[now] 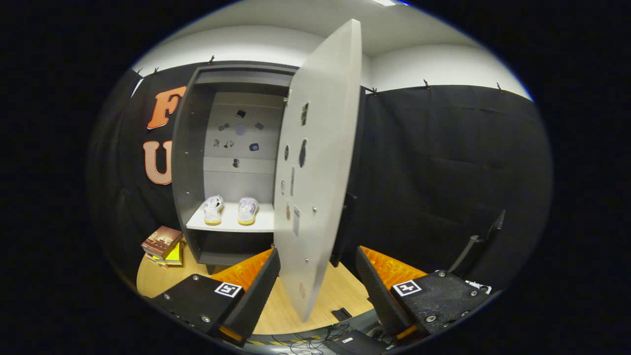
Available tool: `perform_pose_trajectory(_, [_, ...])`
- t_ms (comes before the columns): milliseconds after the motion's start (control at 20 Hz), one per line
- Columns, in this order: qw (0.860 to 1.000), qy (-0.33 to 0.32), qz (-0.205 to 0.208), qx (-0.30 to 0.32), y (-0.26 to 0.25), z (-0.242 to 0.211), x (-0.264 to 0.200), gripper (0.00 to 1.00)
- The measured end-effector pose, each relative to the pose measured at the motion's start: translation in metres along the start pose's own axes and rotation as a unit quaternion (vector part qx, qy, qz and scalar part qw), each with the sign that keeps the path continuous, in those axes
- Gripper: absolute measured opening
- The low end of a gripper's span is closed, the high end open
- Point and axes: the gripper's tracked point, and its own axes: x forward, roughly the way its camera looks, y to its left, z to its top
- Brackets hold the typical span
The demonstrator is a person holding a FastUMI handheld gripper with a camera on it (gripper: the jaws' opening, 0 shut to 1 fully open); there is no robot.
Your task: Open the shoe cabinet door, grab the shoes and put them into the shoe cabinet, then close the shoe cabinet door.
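Note:
The grey shoe cabinet (190, 162) stands against the booth's wall with its door (318, 162) swung wide, edge-on towards me. A pair of white shoes (230, 210) with yellow soles sits side by side on the cabinet's pale shelf (231, 226), toes pointing out. My gripper (318, 264) is open, and the lower edge of the door hangs between its two fingers, closer to the left one. Neither finger presses on the door. Small stickers dot the door's inner face and the cabinet's back panel.
A stack of books (162, 244) lies on the wooden floor (345, 293) left of the cabinet's base. Cables and a dark box (352, 342) lie close below the fingers. A black stand (480, 244) leans at the right, in front of the cloth wall.

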Motion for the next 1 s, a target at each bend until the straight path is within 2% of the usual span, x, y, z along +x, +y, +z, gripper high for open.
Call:
perform_pose_trajectory(150, [0.999,0.011,-0.032,0.002,-0.032,-0.014,0.014,0.95])
perform_pose_trajectory(250, [0.999,0.020,-0.039,0.013,-0.040,-0.024,0.020,0.95])
perform_pose_trajectory(400, [0.999,0.022,-0.013,0.028,-0.028,-0.029,0.026,0.96])
perform_pose_trajectory(650, [1.000,0.018,0.018,0.015,-0.030,-0.027,0.032,0.93])
perform_pose_trajectory(750, [0.999,0.017,0.011,0.032,-0.036,-0.027,0.038,0.93])
perform_pose_trajectory(1000, [0.997,0.003,0.046,0.056,-0.017,-0.026,0.036,0.90])
